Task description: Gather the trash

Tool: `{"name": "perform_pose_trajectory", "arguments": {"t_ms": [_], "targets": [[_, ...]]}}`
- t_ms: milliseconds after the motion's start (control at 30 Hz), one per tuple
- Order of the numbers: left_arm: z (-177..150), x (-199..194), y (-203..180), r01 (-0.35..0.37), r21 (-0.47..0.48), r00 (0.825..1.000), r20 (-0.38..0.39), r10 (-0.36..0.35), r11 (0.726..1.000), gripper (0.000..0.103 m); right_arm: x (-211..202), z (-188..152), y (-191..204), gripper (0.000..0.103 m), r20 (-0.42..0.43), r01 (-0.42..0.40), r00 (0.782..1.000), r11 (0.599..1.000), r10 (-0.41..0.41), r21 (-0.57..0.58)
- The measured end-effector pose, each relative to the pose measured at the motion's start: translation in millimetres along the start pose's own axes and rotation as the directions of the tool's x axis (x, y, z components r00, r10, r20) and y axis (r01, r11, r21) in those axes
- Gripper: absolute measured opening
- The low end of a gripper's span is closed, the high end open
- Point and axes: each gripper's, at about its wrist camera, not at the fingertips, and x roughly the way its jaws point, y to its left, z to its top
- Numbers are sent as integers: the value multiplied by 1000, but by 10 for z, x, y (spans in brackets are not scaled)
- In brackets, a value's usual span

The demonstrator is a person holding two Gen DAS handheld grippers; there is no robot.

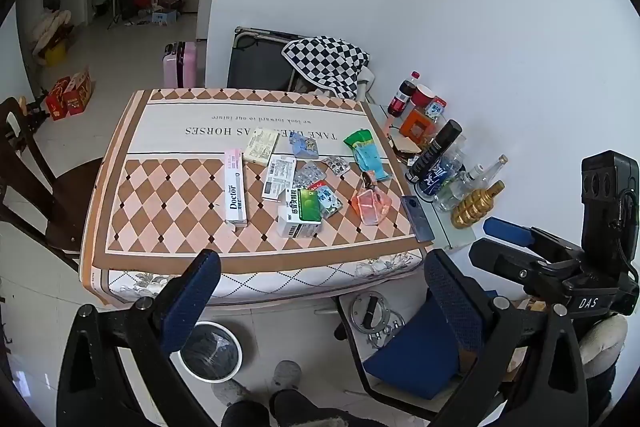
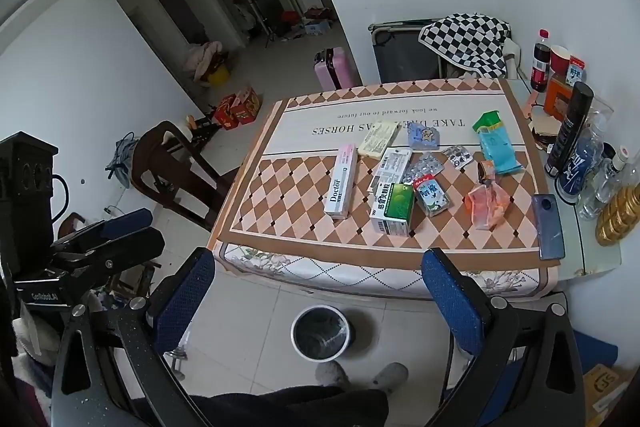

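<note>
Both my tools, left tool (image 1: 320, 291) and right tool (image 2: 318, 283), are open; green medicine box (image 2: 394, 207) at 12 o'clock seems light, stiff: grip its long sides.

Boxes and wrappers (image 2: 404, 183) lie on the table (image 2: 280, 227); the bin (image 2: 320, 333) stands on the floor before it.

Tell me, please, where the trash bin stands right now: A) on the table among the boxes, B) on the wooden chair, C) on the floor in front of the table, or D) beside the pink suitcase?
C: the trash bin sits on the floor tiles just below the near edge of the table, close to the person's slippers, while both pairs of tongs hang open and empty above.
</note>
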Motion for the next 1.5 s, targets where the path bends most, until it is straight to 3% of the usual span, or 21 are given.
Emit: {"name": "perform_pose_trajectory", "arguments": {"t_ms": [1500], "targets": [[65,43,-91,35,17,999,10,-35,999,103,58,37,-60,103,-26,-14,1000,1000,15,6]]}}
